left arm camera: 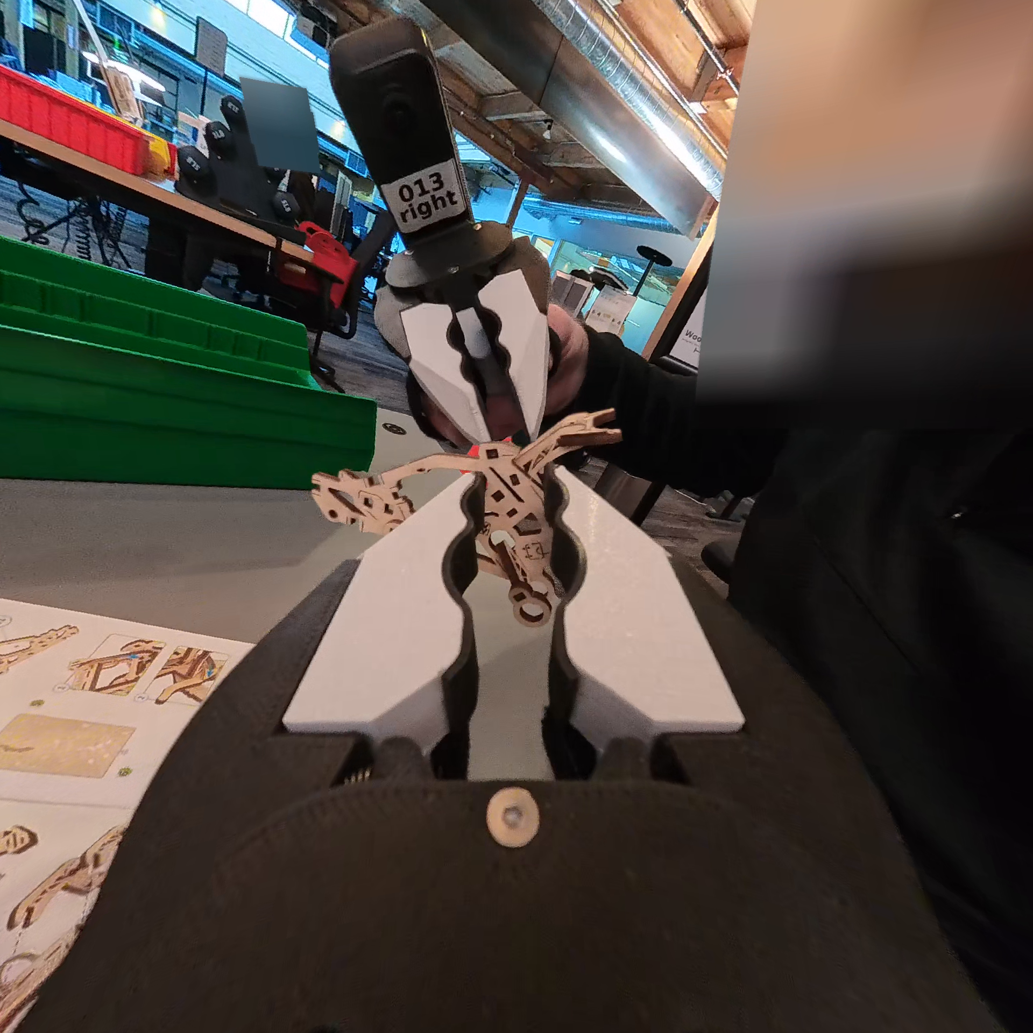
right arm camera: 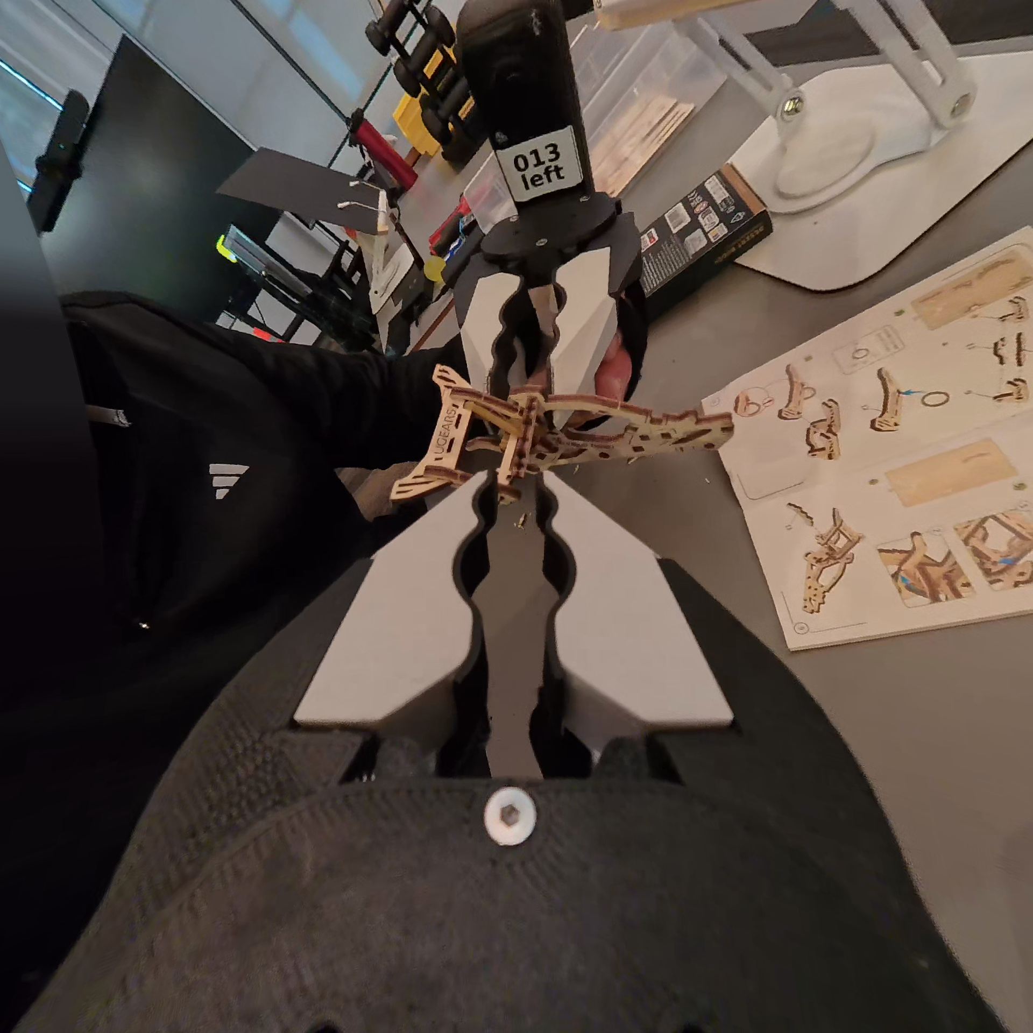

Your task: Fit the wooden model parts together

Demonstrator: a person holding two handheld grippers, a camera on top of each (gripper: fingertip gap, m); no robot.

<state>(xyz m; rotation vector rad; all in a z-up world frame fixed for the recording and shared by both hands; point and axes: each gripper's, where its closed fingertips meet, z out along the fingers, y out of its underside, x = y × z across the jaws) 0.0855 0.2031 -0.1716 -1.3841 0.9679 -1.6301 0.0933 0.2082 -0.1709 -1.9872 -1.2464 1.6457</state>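
- Jaws of the left gripper (left arm camera: 511,492) clamp the wooden model (left arm camera: 503,492); the right gripper (right arm camera: 517,489) pinches its near edge.
- Pale laser-cut plywood, slotted, forked ends, held above the grey table (right arm camera: 838,782).
- Instruction sheet (right arm camera: 894,475) lies right; green bins (left arm camera: 140,380) left.

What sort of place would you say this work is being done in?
Probably a shared workshop or lab: long benches with a red bin and green bins, exposed ceiling ductwork, and an assembly instruction sheet on the grey table.

L gripper (left arm camera: 511,492) jaws nipped shut on wood, R gripper (right arm camera: 517,486) tip-to-tip opposite, jaws clamped too
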